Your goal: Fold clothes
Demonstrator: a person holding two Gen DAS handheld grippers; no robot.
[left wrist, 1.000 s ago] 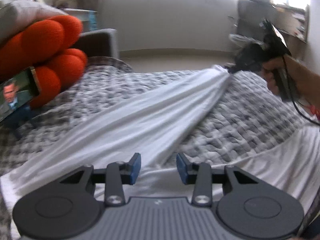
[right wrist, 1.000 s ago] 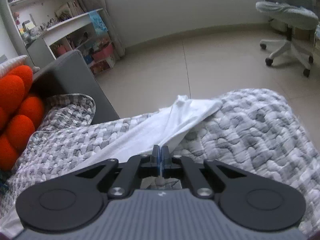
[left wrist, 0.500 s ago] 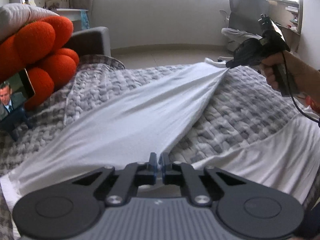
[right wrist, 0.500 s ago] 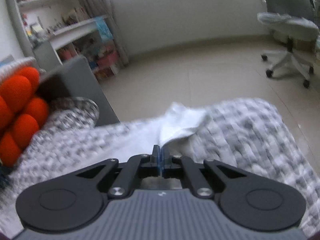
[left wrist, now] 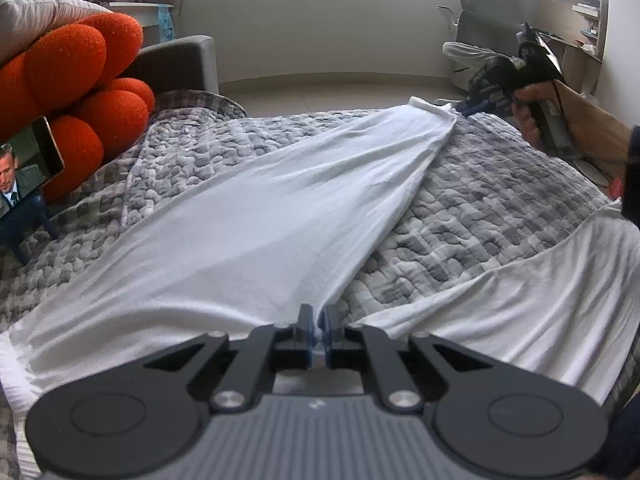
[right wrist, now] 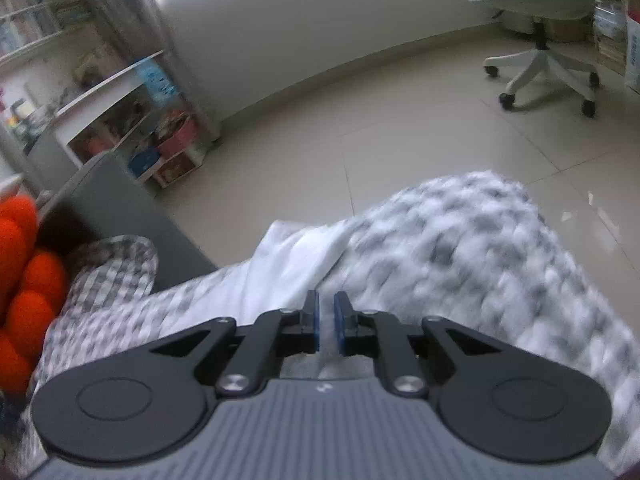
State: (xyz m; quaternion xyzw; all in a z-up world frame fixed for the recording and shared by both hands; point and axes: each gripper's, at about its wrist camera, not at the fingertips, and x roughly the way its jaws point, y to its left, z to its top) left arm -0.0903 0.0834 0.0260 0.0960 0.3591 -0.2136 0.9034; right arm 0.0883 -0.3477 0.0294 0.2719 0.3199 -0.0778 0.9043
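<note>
Cushion (left wrist: 76,92), orange, flanks the quilt (left wrist: 500,216); left claw (left wrist: 319,330) pinches white garment (left wrist: 256,232), right claw (right wrist: 327,322) opening, cloth between.

Ahead of your left claw a grey-and-white knitted blanket (left wrist: 500,208) covers the bed. Far left of it sit orange ball cushions (left wrist: 80,92) with a phone (left wrist: 28,168) on a stand showing video. Beyond your right claw, a white office chair (right wrist: 540,32) stands on the tiled floor (right wrist: 400,128), shelves (right wrist: 120,112) far left.
</note>
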